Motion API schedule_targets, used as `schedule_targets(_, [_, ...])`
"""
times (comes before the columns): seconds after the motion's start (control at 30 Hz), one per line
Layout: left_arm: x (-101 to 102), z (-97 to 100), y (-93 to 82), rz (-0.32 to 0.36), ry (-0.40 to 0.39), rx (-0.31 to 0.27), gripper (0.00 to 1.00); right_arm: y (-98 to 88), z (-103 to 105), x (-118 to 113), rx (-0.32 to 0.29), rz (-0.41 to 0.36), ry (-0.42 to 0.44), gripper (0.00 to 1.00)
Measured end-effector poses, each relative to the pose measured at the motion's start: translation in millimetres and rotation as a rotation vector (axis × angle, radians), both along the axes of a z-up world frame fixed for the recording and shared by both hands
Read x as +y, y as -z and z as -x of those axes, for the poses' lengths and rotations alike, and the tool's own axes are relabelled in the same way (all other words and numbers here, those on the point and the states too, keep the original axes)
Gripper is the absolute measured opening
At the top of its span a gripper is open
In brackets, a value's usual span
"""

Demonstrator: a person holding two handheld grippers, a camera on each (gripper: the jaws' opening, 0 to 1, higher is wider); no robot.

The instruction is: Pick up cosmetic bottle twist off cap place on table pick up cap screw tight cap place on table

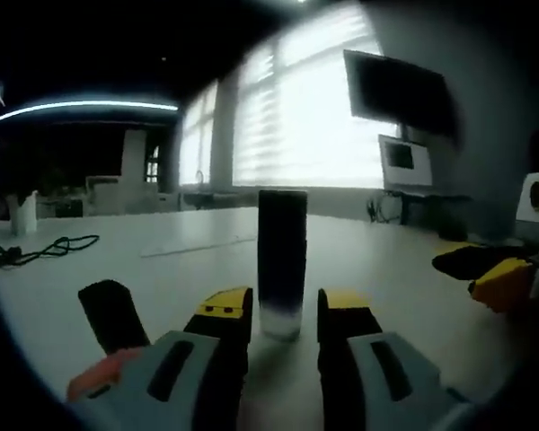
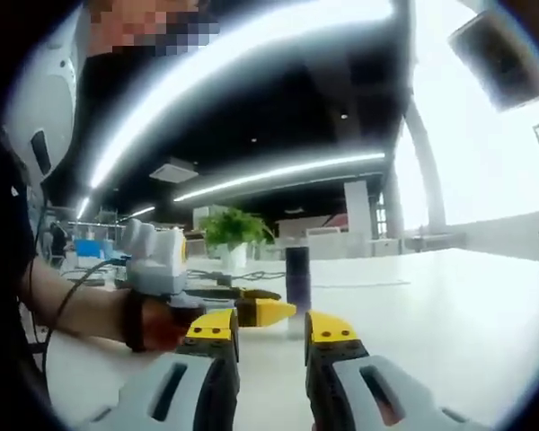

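standing bottle (image 1: 281, 262) between open fingers (image 1: 223, 310)

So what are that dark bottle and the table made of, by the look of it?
The bottle looks like smooth plastic or glass, I can't tell which: dark body fading to a translucent, frosted base. The table looks like a pale, matte laminate: an even surface with soft, dull reflections.
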State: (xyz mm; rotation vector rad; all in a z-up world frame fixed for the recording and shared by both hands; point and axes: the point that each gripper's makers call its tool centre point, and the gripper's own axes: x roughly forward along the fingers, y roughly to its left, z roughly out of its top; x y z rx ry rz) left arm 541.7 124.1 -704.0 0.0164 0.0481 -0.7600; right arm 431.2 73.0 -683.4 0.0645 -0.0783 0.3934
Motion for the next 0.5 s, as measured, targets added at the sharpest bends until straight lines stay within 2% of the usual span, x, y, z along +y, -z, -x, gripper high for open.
schedule_targets(0.07, [-3,-3.3,0.9,0.002,0.0,0.014,0.19,0.4,0,0,0.001,0.004,-0.001,0.23])
schedule_targets(0.5, [-19,-12.9,0.5,0.001,-0.007,-0.002,0.19,-0.1,0,2,0.001,0.007,-0.006,0.23])
